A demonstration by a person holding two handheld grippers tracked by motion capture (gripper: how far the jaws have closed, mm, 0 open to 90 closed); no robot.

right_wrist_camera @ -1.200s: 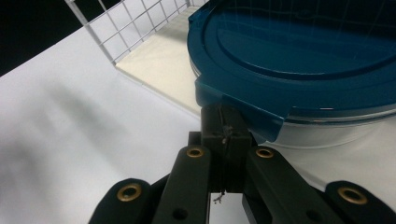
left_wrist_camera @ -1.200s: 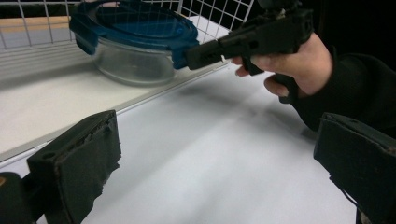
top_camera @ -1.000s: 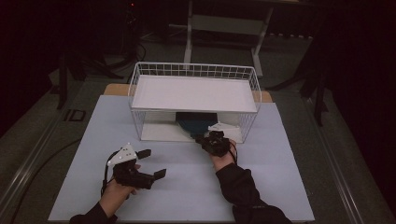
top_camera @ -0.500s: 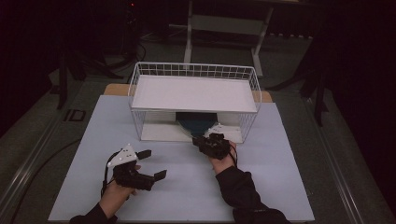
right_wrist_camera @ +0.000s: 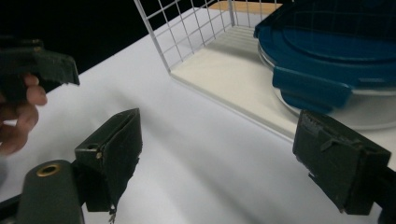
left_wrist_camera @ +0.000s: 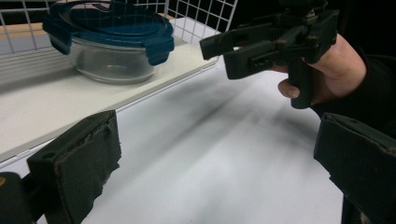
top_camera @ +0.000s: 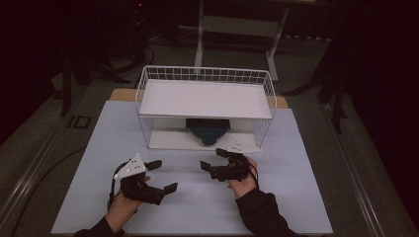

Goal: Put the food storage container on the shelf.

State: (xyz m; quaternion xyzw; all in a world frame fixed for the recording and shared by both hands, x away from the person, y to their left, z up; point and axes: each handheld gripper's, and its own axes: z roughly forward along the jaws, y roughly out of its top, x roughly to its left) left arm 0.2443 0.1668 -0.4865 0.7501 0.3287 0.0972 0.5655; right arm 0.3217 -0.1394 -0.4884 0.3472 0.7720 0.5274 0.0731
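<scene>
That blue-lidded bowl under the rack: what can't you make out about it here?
- High view: most of the bowl is hidden by the rack's top shelf.
- Left gripper view: contents unclear through the dim glass; top edge cuts the lid.
- Right gripper view: right edge cuts the bowl off.

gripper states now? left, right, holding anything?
Left gripper: open, holding nothing, over the table.
Right gripper: open, holding nothing, in front of the glass container on the rack's lower shelf.
</scene>
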